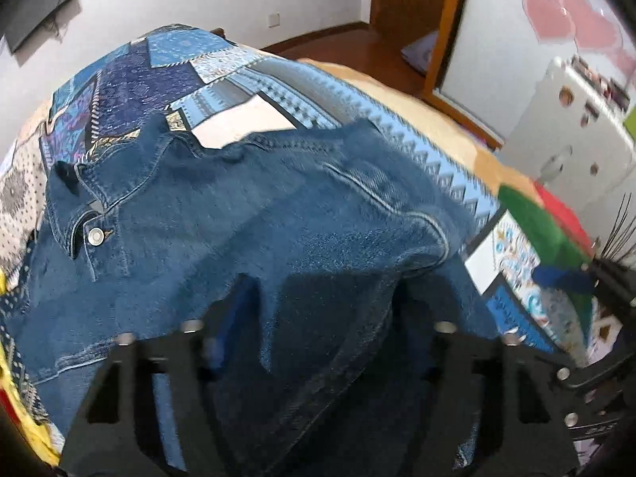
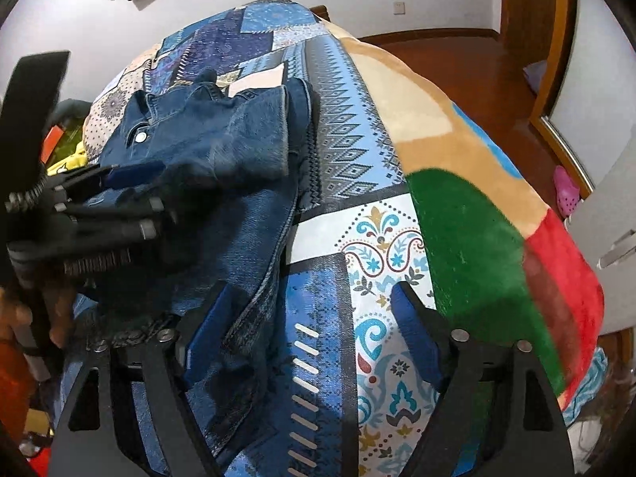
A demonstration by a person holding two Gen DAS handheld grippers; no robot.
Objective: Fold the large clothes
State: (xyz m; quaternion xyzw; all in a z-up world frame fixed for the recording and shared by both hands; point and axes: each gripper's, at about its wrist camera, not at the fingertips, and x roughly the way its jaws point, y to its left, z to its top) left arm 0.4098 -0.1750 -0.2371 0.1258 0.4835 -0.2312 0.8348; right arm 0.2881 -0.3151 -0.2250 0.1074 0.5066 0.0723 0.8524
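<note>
A dark blue denim jacket [image 1: 238,218] lies rumpled on the blue patchwork bedspread [image 1: 159,75], collar and metal snap [image 1: 95,235] at the left. My left gripper [image 1: 322,294] points down into it. Its jaws stand half apart around a raised fold of denim, and I see no firm pinch. In the right wrist view the jacket [image 2: 222,139] is at the upper left, with the left gripper [image 2: 147,190] on it. My right gripper [image 2: 310,306] is open at the jacket's near edge, one finger on the denim hem and the other over a white paisley patch.
A tan, green and red fleece blanket [image 2: 477,238] covers the bed's right side. Beyond it are the wooden floor [image 2: 457,63], a wardrobe door [image 2: 596,79] and a pink shoe [image 2: 566,190]. Yellow cloth [image 2: 67,163] lies left of the jacket. A screen [image 1: 35,4] hangs on the wall.
</note>
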